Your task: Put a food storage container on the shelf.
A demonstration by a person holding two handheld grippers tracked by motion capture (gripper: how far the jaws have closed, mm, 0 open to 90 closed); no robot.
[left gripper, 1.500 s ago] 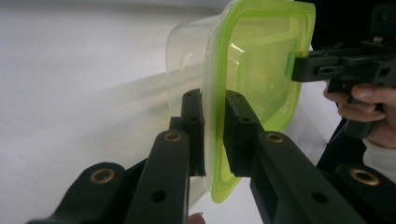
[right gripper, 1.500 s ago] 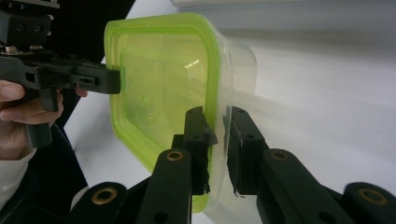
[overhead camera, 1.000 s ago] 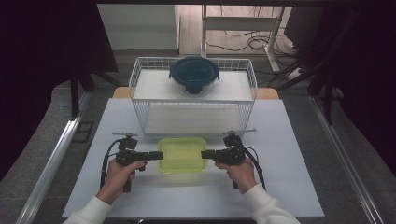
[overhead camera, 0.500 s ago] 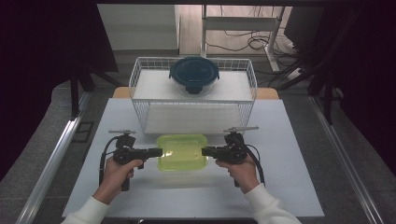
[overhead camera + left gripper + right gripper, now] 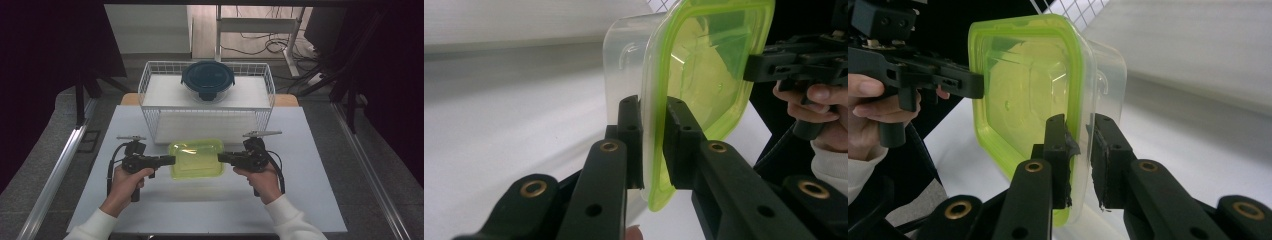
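Clamping the left rim of a rectangular food container [image 5: 196, 158], the left gripper [image 5: 167, 160] has its two black jaws closed on the yellow-green lid's edge; in the left gripper view the lid rim [image 5: 655, 125] sits pinched between the matte, bolt-studded jaws, brass-coloured rivets showing along their links. The container is a clear, glossy plastic tub with rounded corners under a translucent lime lid [image 5: 1023, 95] that is smooth and faintly embossed with a recessed panel. It sits in the middle of the pale, matte surface [image 5: 200, 210], just in front of a white wire basket [image 5: 150, 107]. The basket has a fine square mesh and a flat white liner, and at its far side holds a round, dark blue-lidded bowl [image 5: 207, 80] with clip tabs and a clear glass-like body. At the container's right side, the right gripper [image 5: 222, 158] is closed on the opposite rim, one jaw on the lid and the other against the clear wall. No label or writing can be read on any item.
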